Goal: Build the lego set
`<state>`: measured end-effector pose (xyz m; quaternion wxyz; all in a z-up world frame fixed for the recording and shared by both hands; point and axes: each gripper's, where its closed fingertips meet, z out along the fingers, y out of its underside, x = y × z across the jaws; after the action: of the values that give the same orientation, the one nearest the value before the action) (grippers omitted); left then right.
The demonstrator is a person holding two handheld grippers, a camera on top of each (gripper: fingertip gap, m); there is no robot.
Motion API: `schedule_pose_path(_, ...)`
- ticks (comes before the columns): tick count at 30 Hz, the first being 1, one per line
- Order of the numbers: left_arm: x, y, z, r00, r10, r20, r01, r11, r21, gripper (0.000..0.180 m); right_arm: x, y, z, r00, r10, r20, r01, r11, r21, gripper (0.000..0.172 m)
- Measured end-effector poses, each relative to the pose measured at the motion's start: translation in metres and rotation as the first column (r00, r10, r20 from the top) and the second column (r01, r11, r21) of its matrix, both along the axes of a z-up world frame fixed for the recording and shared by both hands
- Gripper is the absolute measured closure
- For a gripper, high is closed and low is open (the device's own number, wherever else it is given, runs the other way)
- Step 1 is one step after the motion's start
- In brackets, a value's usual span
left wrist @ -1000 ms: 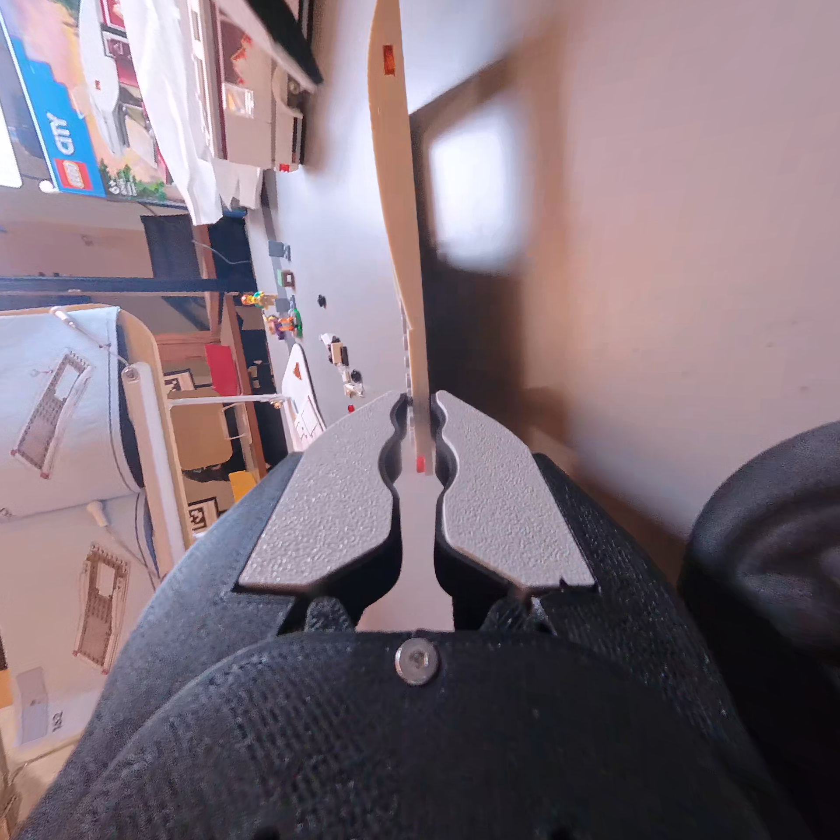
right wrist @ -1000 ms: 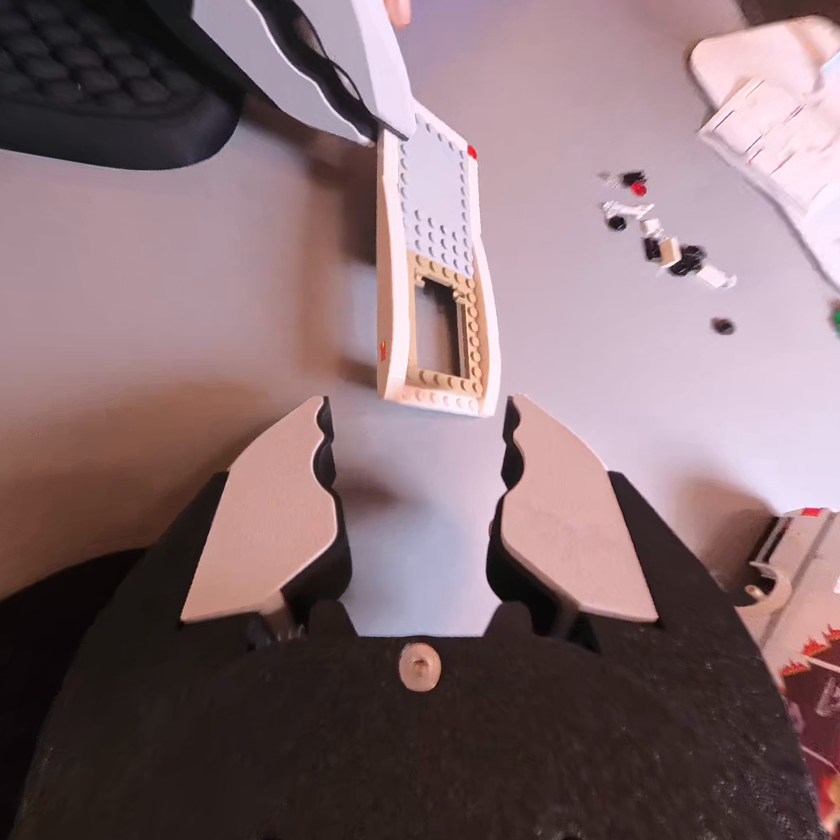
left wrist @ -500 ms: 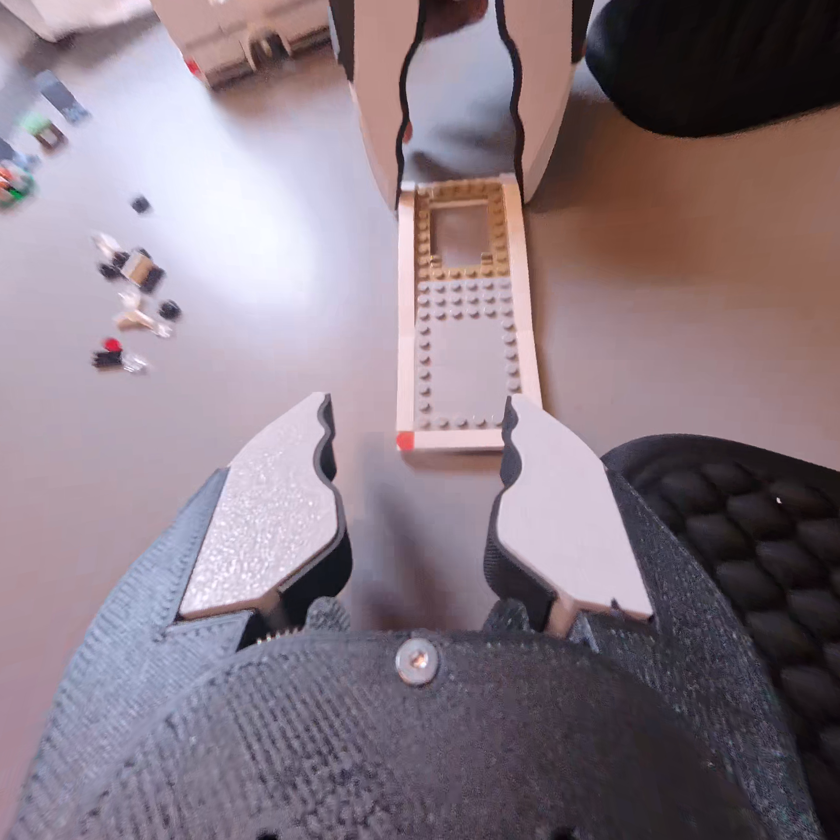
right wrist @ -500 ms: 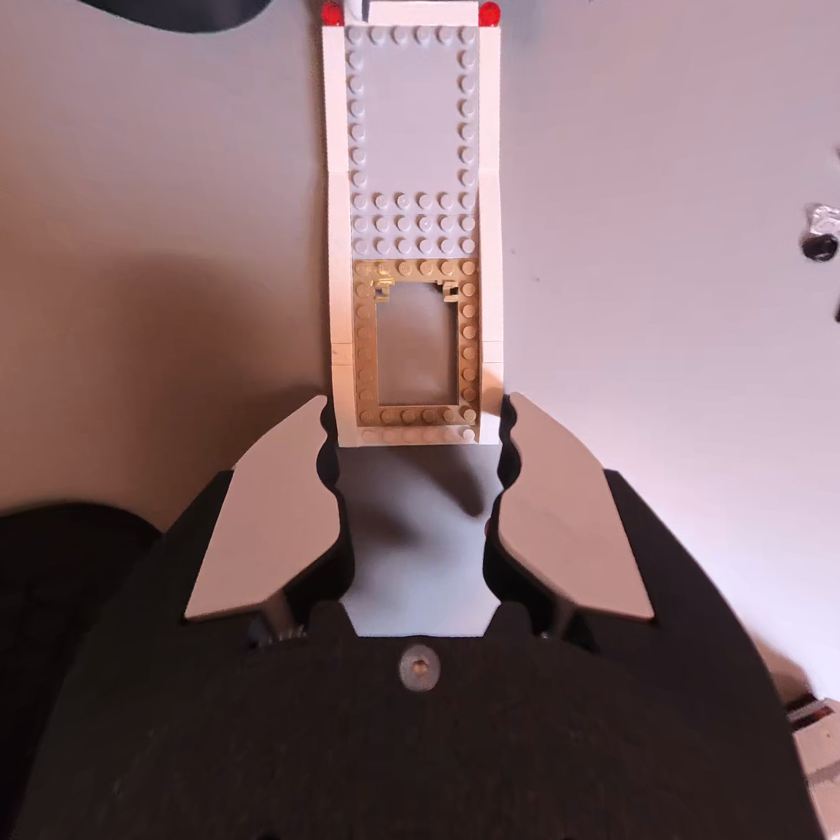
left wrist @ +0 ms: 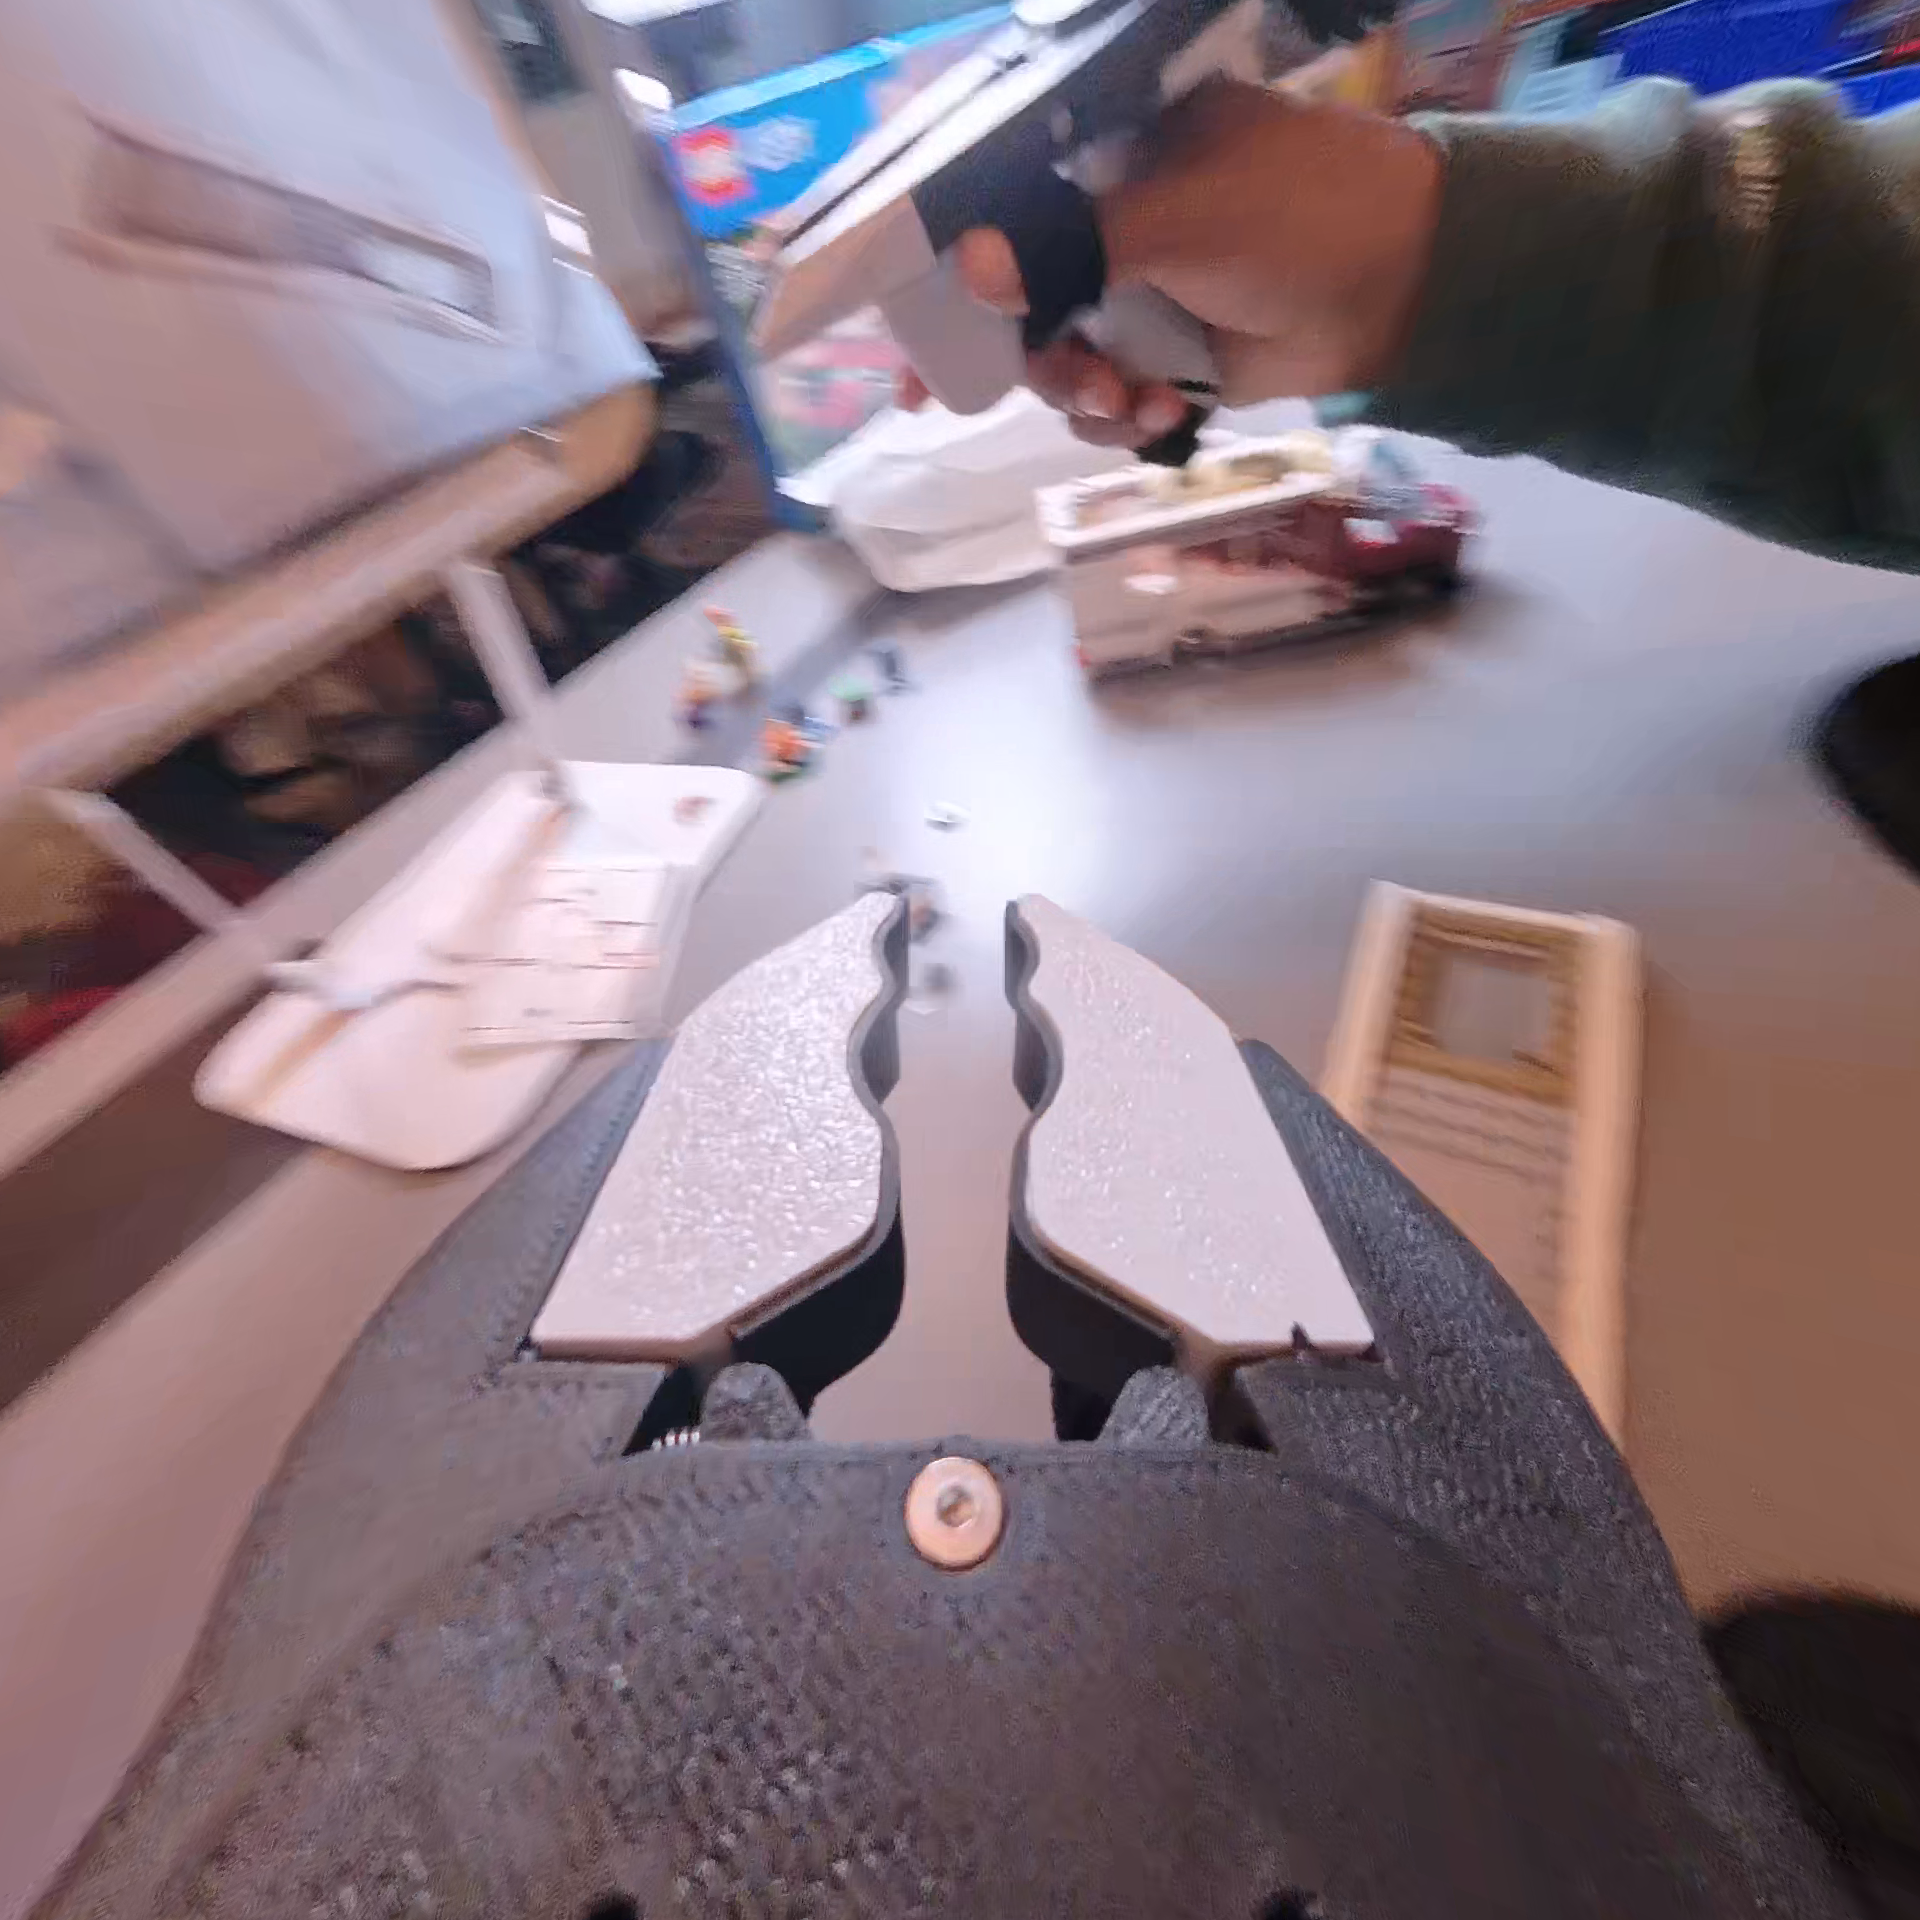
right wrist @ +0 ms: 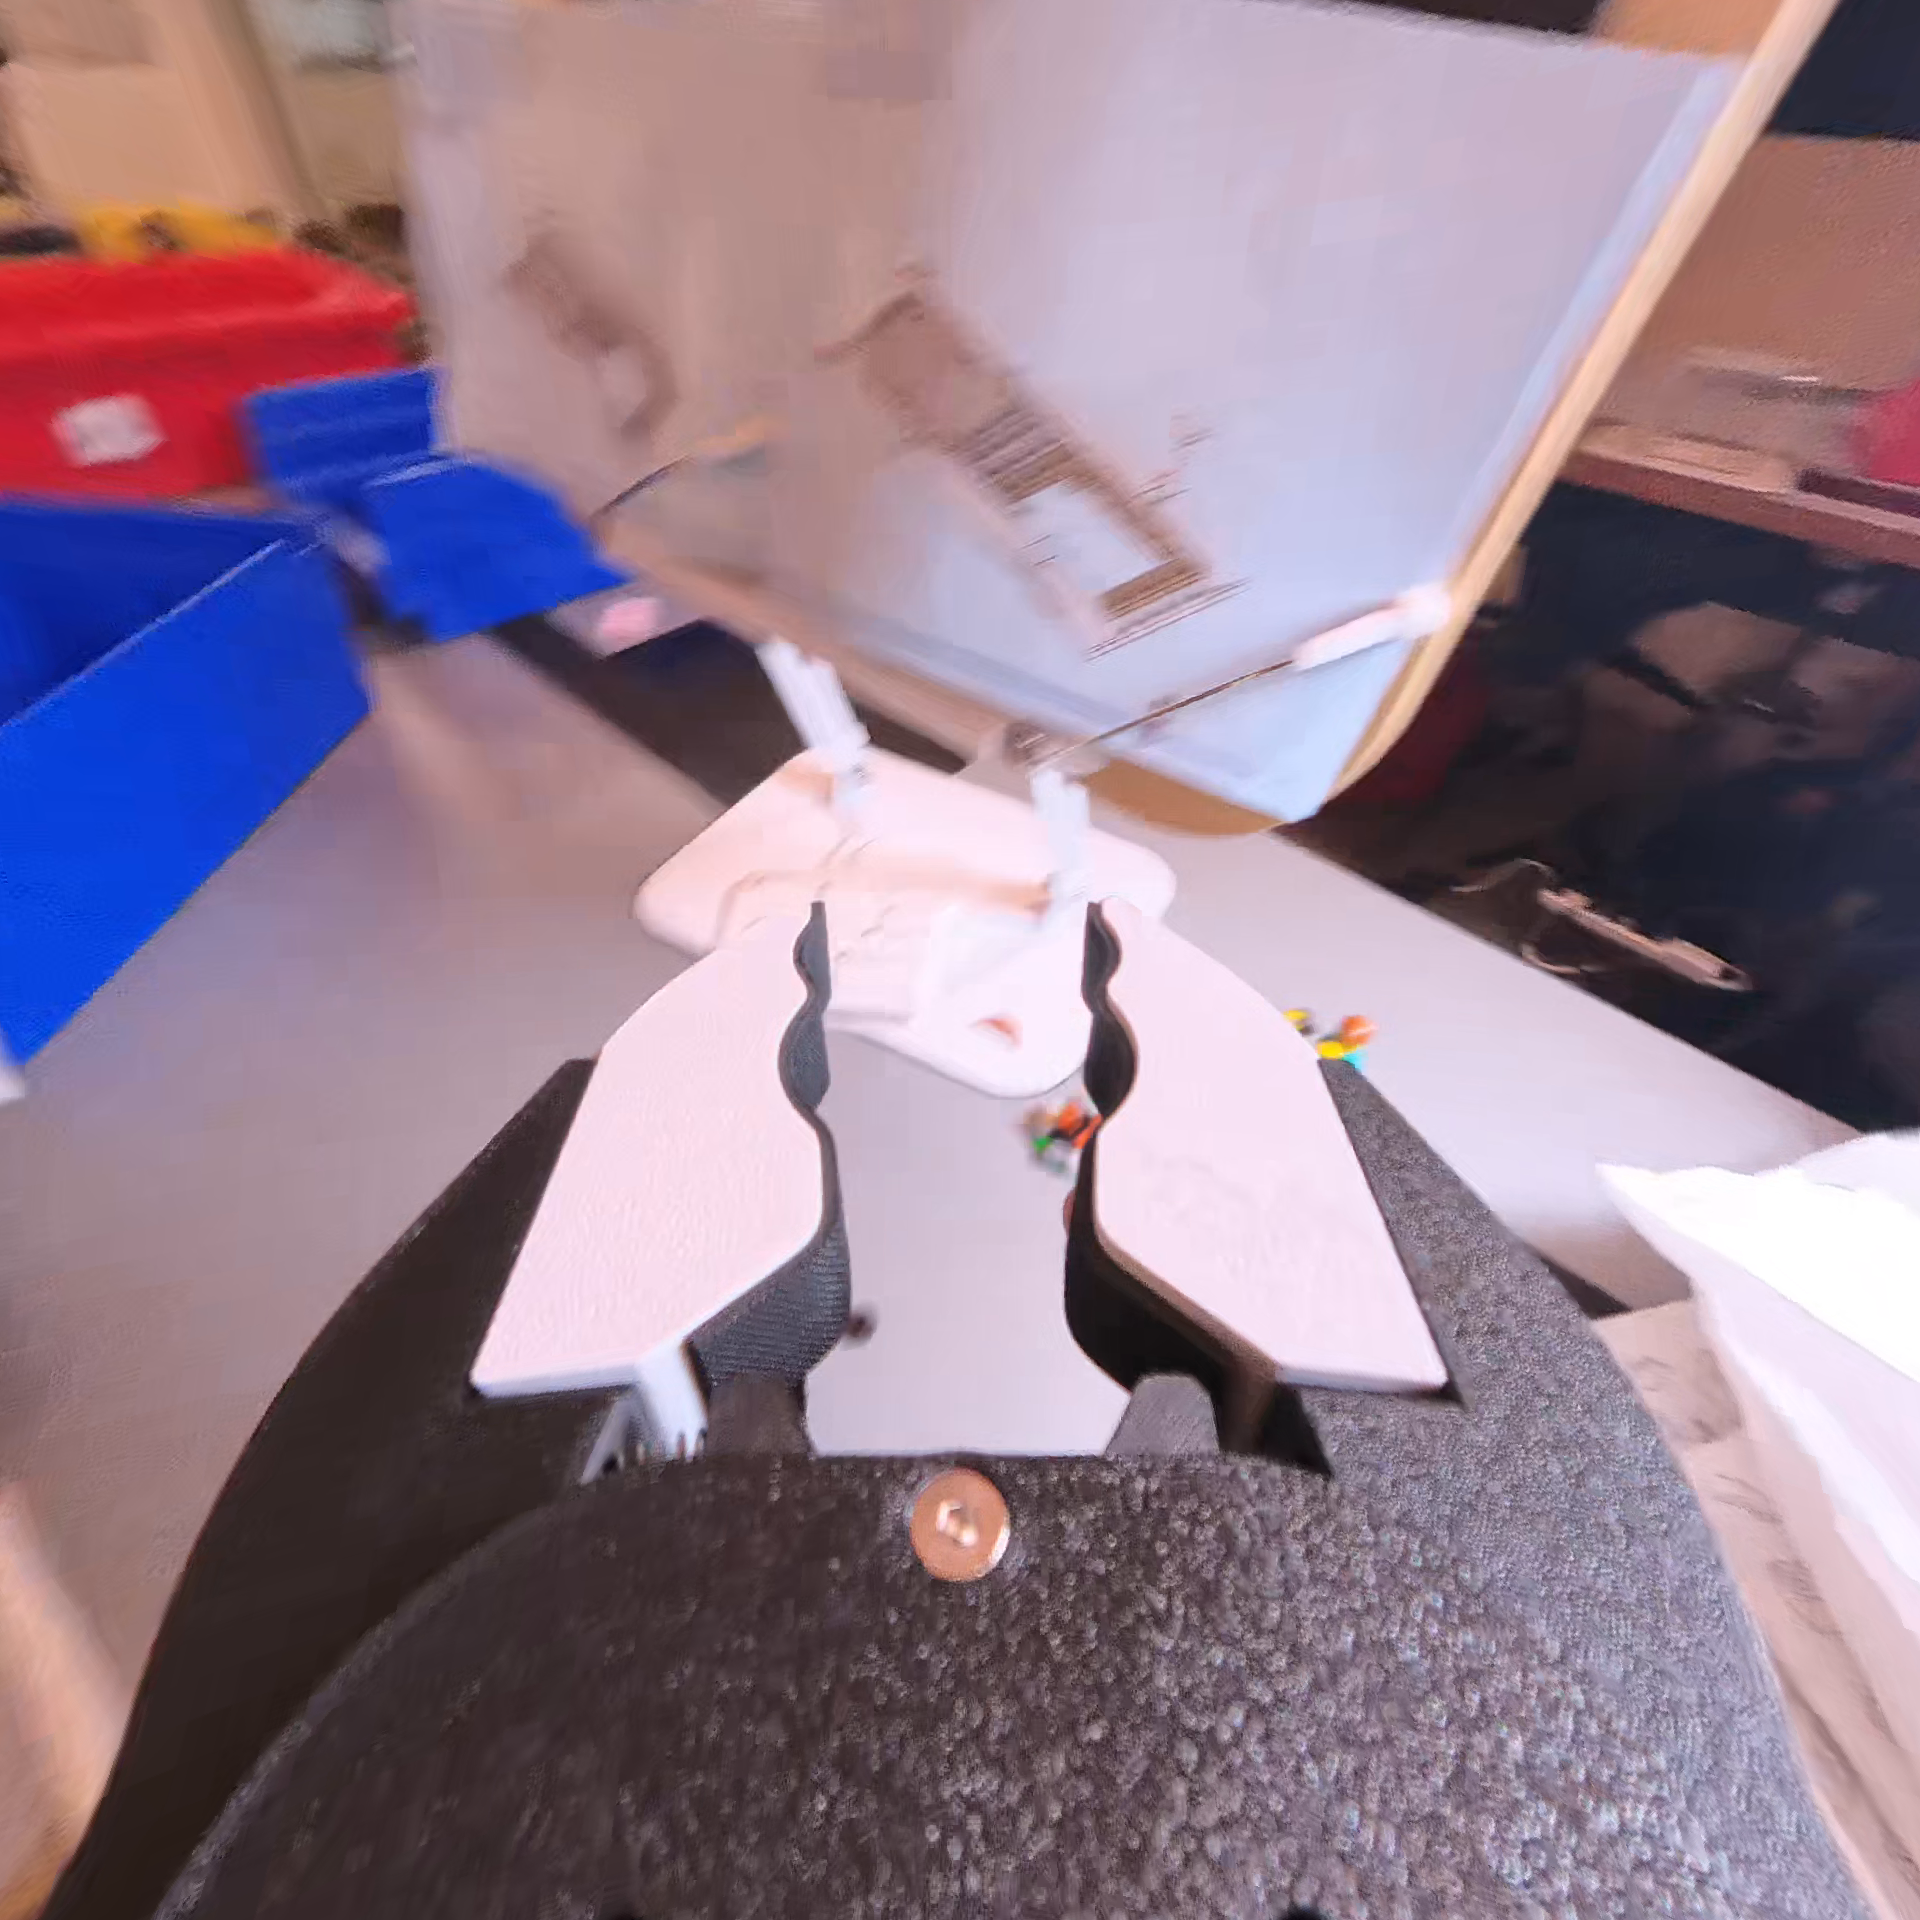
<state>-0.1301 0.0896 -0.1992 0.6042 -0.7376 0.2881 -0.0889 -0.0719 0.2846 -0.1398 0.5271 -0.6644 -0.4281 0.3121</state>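
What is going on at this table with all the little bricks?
A person holds a two-fingered gripper in each hand above a grey table. Both the left gripper and the right gripper have their fingers apart with nothing between them. A white and tan brick plate lies flat on the table just right of the left gripper. Small loose pieces, a white flat sheet and a partly built white and dark red model are spread about.

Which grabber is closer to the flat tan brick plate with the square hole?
Left. The left gripper is just beside the plate, which lies to its right on the table. The right view doesn't show the plate.
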Motion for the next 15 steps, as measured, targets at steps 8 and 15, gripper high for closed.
schedule_pose_path(8, -0.102, 0.097, 0.095, 0.827, 0.446, -0.344, -0.430, 0.894, 0.125, 0.158, -0.035, 0.080, 0.012, 0.959, -0.246, -0.138, 0.230, 0.966, -0.120, 0.159)
schedule_pose_path(15, -0.136, 0.172, 0.071, 0.805, 0.382, -0.453, -0.420, 0.908, 0.019, 0.149, -0.028, 0.080, 0.000, 0.934, -0.264, -0.240, 0.212, 0.952, -0.221, 0.159)
